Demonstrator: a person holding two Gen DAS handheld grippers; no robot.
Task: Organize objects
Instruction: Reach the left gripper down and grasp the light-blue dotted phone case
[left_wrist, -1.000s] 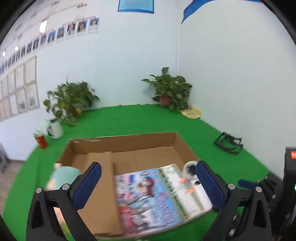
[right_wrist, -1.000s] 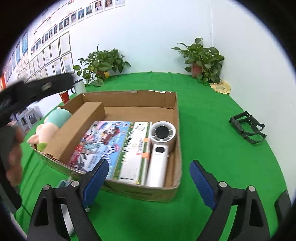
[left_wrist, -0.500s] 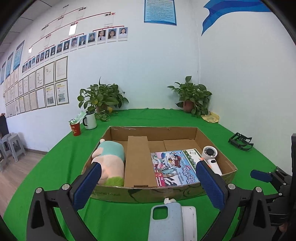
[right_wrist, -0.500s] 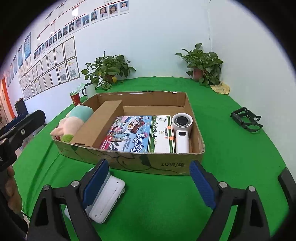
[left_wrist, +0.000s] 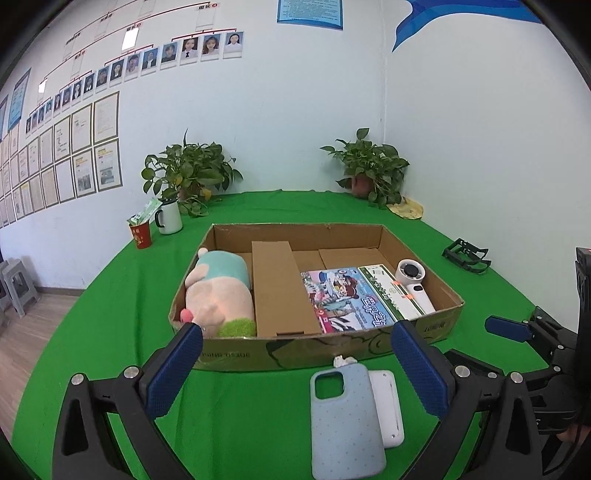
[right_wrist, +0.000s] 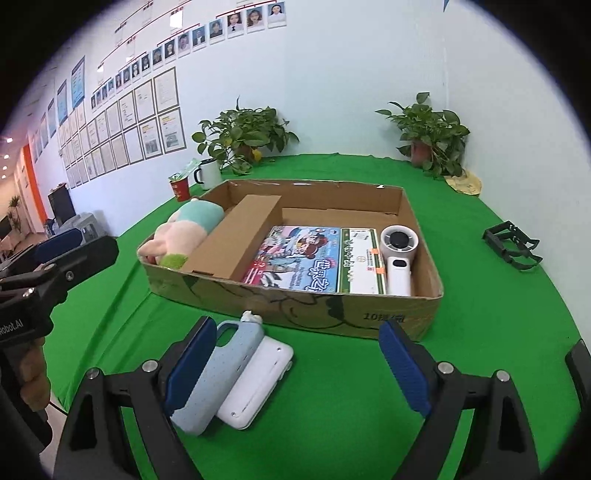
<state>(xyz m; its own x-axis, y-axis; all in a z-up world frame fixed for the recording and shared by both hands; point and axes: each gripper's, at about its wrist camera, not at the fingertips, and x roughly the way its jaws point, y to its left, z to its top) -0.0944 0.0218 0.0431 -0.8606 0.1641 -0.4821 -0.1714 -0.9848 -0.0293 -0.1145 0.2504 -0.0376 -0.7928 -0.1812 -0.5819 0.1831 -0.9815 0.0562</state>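
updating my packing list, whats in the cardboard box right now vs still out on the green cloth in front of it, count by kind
In the cardboard box:
plush toy: 1
picture book: 1
green and white carton: 1
handheld fan: 1
Outside on the green cloth:
blue phone case: 1
white device: 1
Total: 6

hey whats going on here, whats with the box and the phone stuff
A person holds a gripper in each hand over a green table, sorting things into a cardboard box. In it lie a plush toy, a picture book, a green-and-white carton and a white handheld fan. A blue phone case and a white device lie outside, in front of it. Left gripper and right gripper are open and empty.
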